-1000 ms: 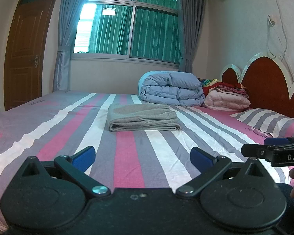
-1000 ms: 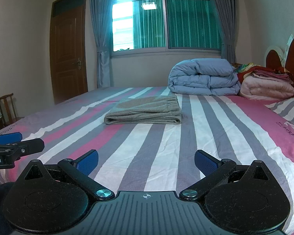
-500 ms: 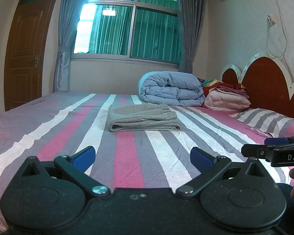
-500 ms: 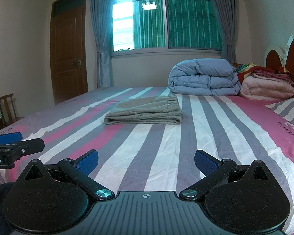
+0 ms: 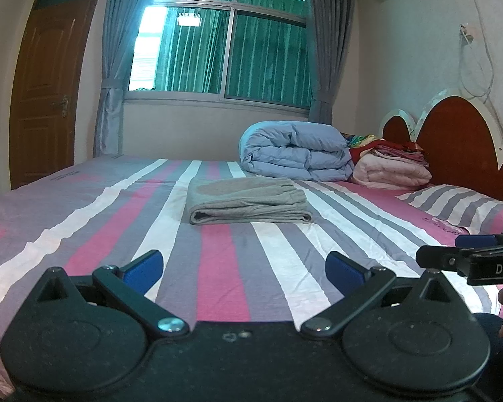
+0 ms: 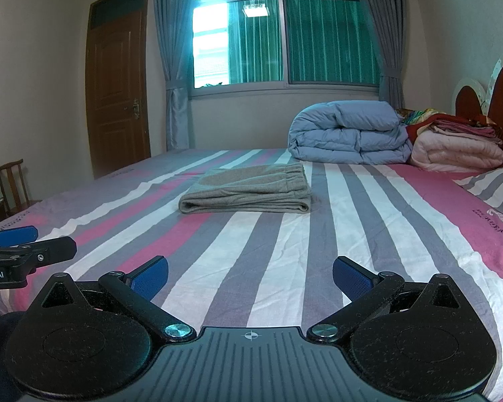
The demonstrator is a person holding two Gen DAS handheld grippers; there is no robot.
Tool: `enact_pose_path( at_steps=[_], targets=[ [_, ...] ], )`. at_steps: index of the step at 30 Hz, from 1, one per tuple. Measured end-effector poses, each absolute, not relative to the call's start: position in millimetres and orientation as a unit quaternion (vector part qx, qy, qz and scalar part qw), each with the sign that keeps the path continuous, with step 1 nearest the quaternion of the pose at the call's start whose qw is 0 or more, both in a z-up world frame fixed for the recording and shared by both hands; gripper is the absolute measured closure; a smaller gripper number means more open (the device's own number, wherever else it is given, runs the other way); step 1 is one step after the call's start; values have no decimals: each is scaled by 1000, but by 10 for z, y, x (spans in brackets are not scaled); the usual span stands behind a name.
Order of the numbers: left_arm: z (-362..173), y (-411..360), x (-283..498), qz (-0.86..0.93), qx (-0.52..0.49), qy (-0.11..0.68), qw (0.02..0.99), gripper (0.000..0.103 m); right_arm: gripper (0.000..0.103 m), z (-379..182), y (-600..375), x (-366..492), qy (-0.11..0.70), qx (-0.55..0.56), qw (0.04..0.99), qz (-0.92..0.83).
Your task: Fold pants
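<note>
Grey pants (image 5: 248, 201) lie folded into a flat rectangle in the middle of the striped bed (image 5: 218, 268), seen too in the right wrist view as the pants (image 6: 248, 189). My left gripper (image 5: 244, 268) hovers open near the bed's front edge, well short of the pants, with nothing between its blue pads. My right gripper (image 6: 249, 276) is open too and empty, at about the same distance from them. Each gripper shows at the edge of the other's view: the right one (image 5: 472, 251), the left one (image 6: 20, 241).
A folded blue duvet (image 5: 295, 150) and a pink blanket stack (image 5: 392, 167) sit at the far right by the red headboard (image 5: 459, 140). A striped pillow (image 5: 459, 204) lies right. A door (image 6: 117, 90), window and wooden chair (image 6: 11, 181) stand beyond the bed.
</note>
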State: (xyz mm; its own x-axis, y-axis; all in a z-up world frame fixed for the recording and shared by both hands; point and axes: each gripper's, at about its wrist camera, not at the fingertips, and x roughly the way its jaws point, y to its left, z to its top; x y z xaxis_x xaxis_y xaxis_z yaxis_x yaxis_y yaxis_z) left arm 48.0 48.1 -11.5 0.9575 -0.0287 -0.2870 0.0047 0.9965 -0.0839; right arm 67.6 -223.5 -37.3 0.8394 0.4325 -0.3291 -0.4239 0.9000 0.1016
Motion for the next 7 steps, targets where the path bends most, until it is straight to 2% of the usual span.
enact_pose_path(
  at_steps=[7],
  targets=[
    [-125,509,465,-16,-41,135,990,7,0,-373,-2231,674,174,12,959,223]
  ],
)
